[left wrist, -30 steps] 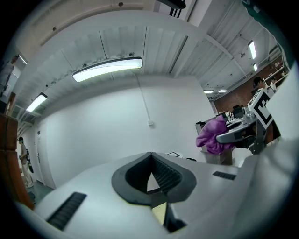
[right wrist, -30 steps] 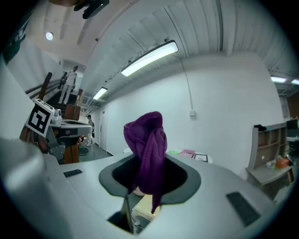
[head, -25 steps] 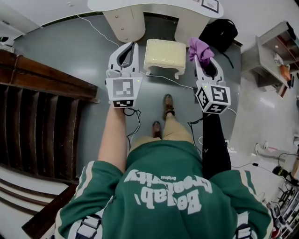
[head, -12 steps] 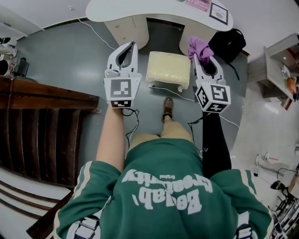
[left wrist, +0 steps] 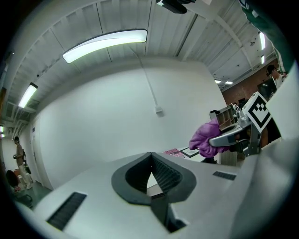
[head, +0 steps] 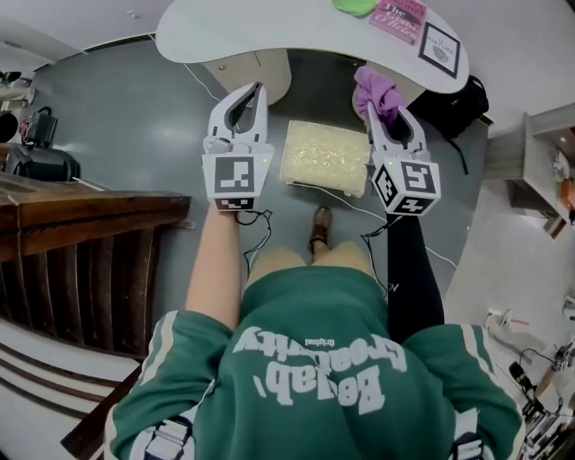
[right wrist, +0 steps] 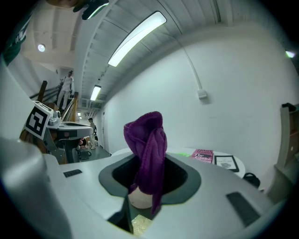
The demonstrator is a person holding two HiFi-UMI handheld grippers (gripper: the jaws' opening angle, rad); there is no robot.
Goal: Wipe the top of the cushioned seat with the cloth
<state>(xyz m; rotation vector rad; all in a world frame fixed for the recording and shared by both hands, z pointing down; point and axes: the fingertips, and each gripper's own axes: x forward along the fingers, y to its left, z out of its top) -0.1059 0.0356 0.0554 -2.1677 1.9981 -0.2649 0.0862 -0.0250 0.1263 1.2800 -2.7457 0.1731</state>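
The cushioned seat (head: 325, 156) has a cream top and stands on the grey floor, seen in the head view between my two grippers. My left gripper (head: 255, 90) is held out to the seat's left; its ribbed jaws meet at the tip (left wrist: 150, 156) with nothing in them. My right gripper (head: 381, 111) is held to the seat's right, shut on a purple cloth (head: 376, 89). In the right gripper view the cloth (right wrist: 148, 149) sticks up out of the jaws and hides the tips. Both grippers are raised, well above the seat.
A white curved table (head: 269, 27) stands just beyond the seat, carrying a pink book (head: 398, 16), a green item (head: 355, 5) and a framed card (head: 440, 49). A black bag (head: 460, 97) lies at the right. Dark wooden furniture (head: 81, 234) fills the left. A cable (head: 382, 214) crosses the floor.
The person has stepped forward: seat and table have slid down the head view, so the seat now lies between the grippers. Both grippers keep their pose and the cloth stays held.
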